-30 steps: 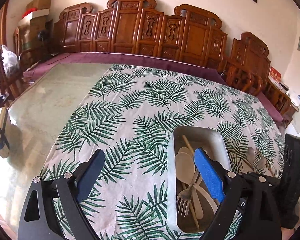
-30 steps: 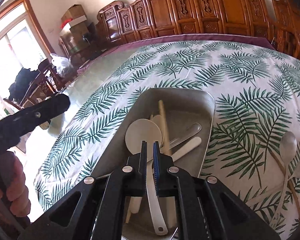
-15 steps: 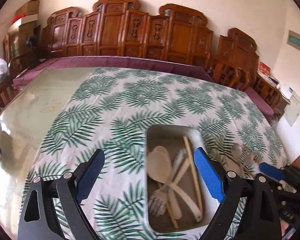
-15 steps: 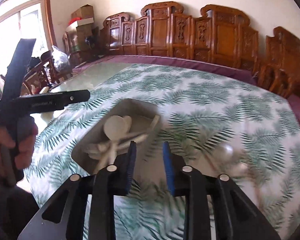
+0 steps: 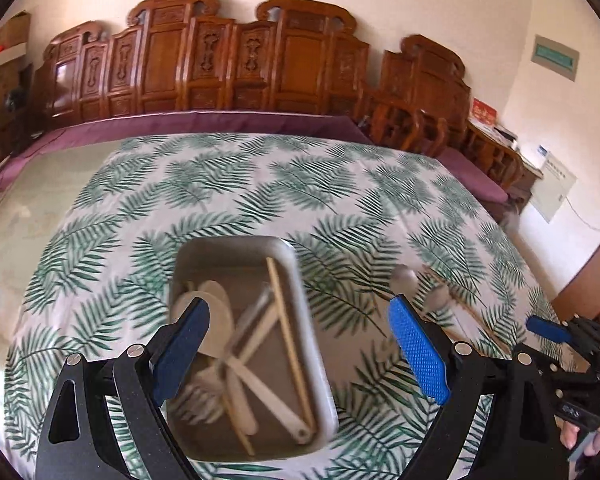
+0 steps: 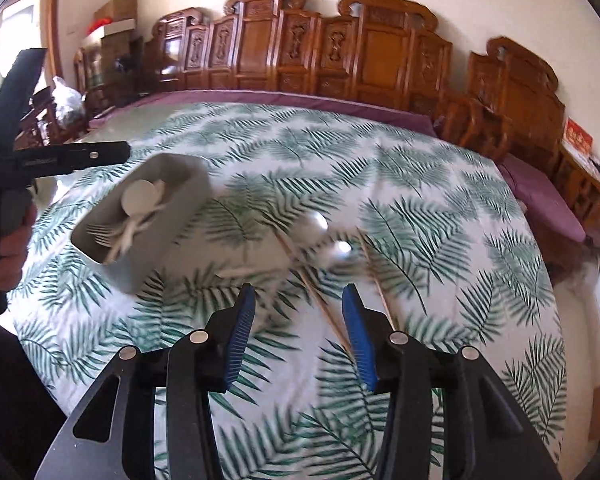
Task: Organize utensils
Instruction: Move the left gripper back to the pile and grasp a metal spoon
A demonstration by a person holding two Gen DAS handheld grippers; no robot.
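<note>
Utensils: most in tray [image 5: 318,344] near tabletop's left edge; spoons [image 6: 316,222], chopsticks [image 6: 324,312] loose mid-tabletop. Right gripper [image 6: 298,336] fingers just opening, empty, over chopsticks. Left gripper [image 5: 300,354] spread, empty, above tray. Risk: thin chopstick rolls, slips from pinch.

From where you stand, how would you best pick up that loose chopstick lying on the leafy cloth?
Probably at mid-shaft of the chopstick, coming straight down from above. It lies flat, thin and long, slanting away from the right gripper, so the open fingers should straddle it crosswise and pinch its narrow sides.
</note>
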